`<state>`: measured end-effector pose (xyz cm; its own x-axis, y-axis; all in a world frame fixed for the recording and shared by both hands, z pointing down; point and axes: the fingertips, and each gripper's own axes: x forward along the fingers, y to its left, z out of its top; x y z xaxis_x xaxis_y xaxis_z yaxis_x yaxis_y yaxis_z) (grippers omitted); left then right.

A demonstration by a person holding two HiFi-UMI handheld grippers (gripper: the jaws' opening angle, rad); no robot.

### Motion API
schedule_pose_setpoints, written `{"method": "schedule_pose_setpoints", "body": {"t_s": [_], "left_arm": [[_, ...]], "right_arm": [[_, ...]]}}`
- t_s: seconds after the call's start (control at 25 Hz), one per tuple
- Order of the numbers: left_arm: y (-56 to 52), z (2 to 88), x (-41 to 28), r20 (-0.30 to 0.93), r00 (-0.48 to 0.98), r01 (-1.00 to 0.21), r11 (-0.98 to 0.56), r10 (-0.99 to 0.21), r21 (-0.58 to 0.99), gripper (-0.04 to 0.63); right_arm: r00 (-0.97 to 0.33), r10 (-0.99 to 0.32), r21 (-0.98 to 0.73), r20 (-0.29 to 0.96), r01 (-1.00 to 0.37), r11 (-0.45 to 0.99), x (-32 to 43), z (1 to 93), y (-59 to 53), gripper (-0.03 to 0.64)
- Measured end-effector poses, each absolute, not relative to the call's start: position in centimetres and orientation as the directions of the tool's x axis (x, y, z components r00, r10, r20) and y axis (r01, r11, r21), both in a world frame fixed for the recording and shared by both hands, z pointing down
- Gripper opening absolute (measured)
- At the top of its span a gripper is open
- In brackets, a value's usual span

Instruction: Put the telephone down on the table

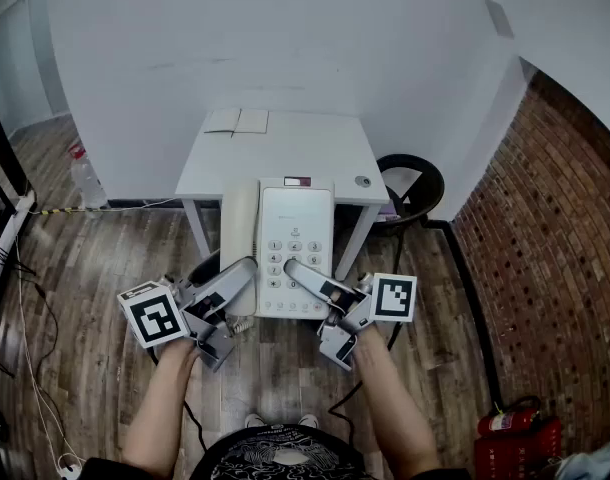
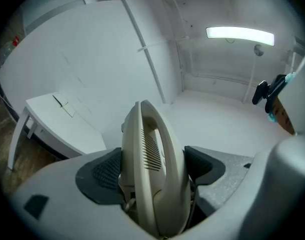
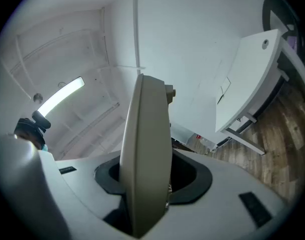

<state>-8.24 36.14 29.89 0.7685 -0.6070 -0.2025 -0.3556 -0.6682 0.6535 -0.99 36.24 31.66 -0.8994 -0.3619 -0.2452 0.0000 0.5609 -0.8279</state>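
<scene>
- The person is holding the telephone (image 1: 295, 248) in the air above the wooden floor (image 1: 105, 258). It is well short of the white tabletop (image 1: 315, 148), keypad facing up.
- The left gripper (image 1: 247, 268) is clamping the handset (image 1: 239, 223) at the telephone's left side, jaws standing wide with both pads pressing on it.
- The right gripper (image 1: 297, 270) is gripping the thin near-right part of the base, jaws closed on it.
- The telephone is looking like rigid, smooth plastic, probably light but slippery.
- The handset is likely only resting in its cradle, so tilting is risking a slide. Holding both sides and keeping it level seems the safest way.
</scene>
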Motion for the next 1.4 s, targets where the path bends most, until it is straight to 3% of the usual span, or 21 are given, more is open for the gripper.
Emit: {"method": "schedule_pose_setpoints", "body": {"t_s": [0.84,1.08,1.4], "left_arm": [[34.5,32.2,-9.6,-0.191,0.795,-0.316,-0.661,-0.576,0.681,0.393],[30.9,32.9,-11.6,-0.175,0.805,-0.316,-0.658,-0.568,0.684,0.391],[22.8,34.2,-8.3,-0.147,0.797,-0.344,-0.641,-0.585,0.686,0.391]], "right_arm": [[-0.881,-0.425,-0.837,-0.210,-0.063,0.544,-2.3,33.6,35.0,0.186],[-0.875,-0.436,-0.842,-0.210,-0.065,0.535,-4.3,34.3,31.6,0.186],[-0.883,-0.416,-0.850,-0.218,-0.038,0.525,-1.2,35.7,23.4,0.186]]}}
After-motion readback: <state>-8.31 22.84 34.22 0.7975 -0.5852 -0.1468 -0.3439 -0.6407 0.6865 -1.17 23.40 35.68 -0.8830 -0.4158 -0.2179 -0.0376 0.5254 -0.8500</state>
